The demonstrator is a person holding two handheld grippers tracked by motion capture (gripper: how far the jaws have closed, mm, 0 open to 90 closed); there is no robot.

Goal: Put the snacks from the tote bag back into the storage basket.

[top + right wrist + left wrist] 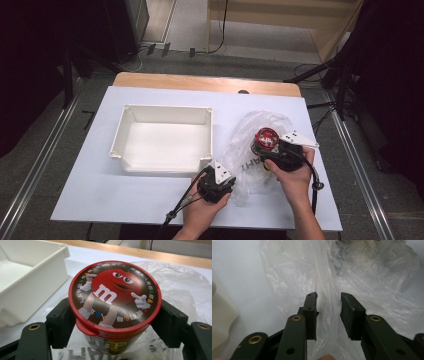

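A candy cup with a red cartoon lid (115,295) sits upright between my right gripper's (116,323) jaws, which are shut on its sides. In the high view the cup (266,138) is held just above a crumpled clear plastic bag (250,125) right of centre, with my right gripper (266,147) behind it. My left gripper (229,176) is at the bag's near left edge. Its jaws stand apart, open, with a fold of the bag's film (367,277) running between them (329,312). Black print shows on the bag under the cup.
A white, empty rectangular tray (165,108) lies left of the bag; its corner (50,247) is close to the cup. A white sheet (125,195) covers the table, with a wooden strip (200,82) at the far edge. Cables trail from both grippers.
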